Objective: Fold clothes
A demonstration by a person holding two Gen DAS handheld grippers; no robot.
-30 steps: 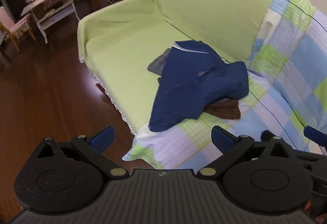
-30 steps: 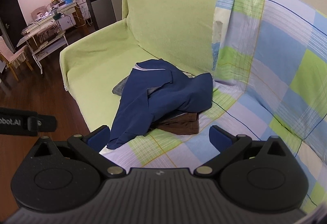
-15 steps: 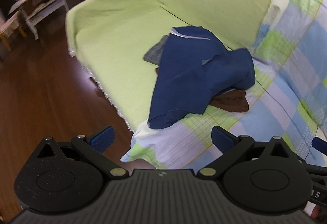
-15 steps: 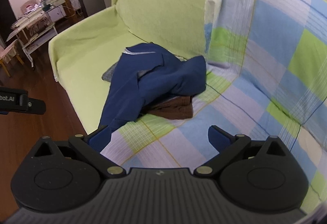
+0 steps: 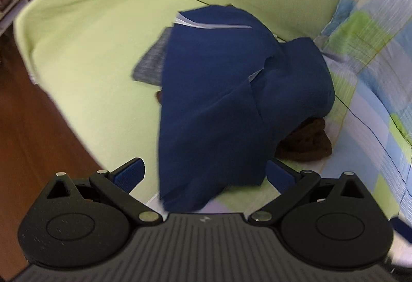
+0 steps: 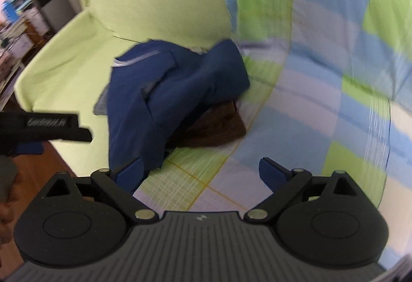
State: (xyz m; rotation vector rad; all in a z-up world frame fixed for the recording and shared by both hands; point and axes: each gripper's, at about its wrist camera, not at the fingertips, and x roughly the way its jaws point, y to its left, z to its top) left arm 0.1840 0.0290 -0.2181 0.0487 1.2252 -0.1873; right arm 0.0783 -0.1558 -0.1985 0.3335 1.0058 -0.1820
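Green-covered sofa [image 5: 85, 45], checked blanket [image 6: 334, 91], wooden floor [image 5: 33, 143]

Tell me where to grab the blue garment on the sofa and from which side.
Take the blue garment by its lower hem, the corner hanging toward the sofa's front edge. It lies thin and free there, between the open left gripper fingers. Come in from the front; the upper part is bunched over the brown garment.

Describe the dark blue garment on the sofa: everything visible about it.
The dark blue garment is smooth, thin-looking cloth with a pale trim strip along its far edge. It lies crumpled and unfolded, humped in the middle, one end trailing toward the sofa's front edge. It straddles the green sofa cover and the checked blanket, draped over a brown garment and a grey one. Both grippers are open; neither grips it.
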